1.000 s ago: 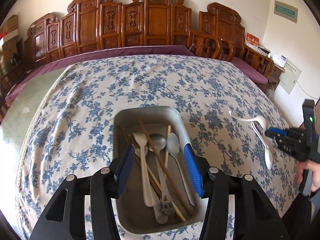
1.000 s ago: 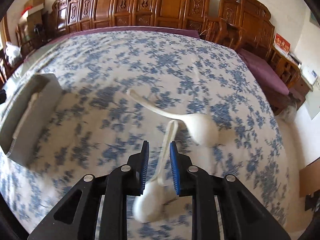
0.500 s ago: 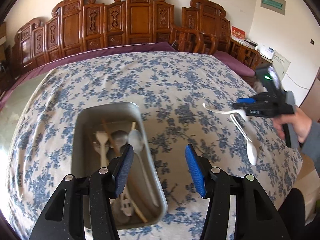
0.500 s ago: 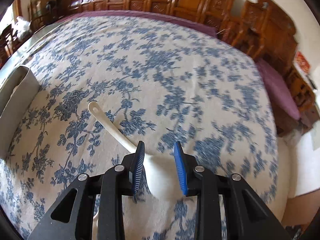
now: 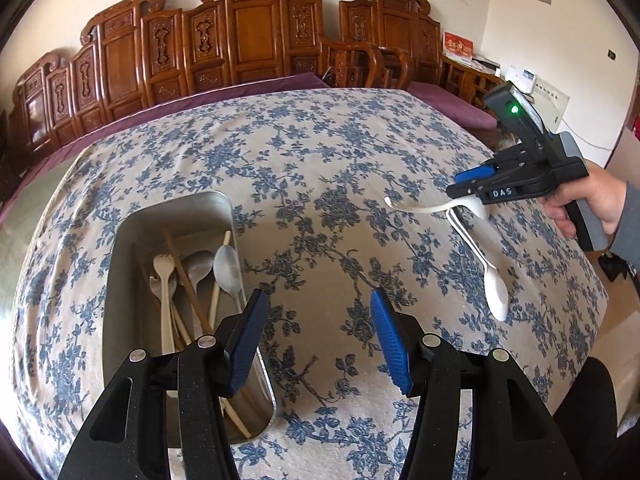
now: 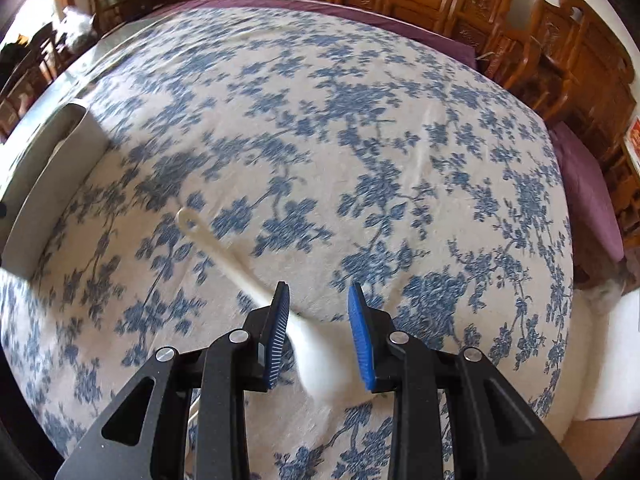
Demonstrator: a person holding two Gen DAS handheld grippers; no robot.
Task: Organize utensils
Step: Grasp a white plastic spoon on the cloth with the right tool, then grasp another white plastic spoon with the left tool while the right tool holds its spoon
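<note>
Your right gripper (image 6: 318, 330) sits spread over the ladle (image 6: 320, 356) near the tabletop's right edge, maybe touching it; left gripper (image 5: 316, 338) is released beside the tray (image 5: 120, 272).

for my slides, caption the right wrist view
Open right gripper straddling a white plastic ladle on the blue floral tablecloth.

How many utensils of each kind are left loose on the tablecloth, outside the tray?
White ladle, handle curved, bowl under the right gripper: 1
White spoon: 1
Total: 2
</note>
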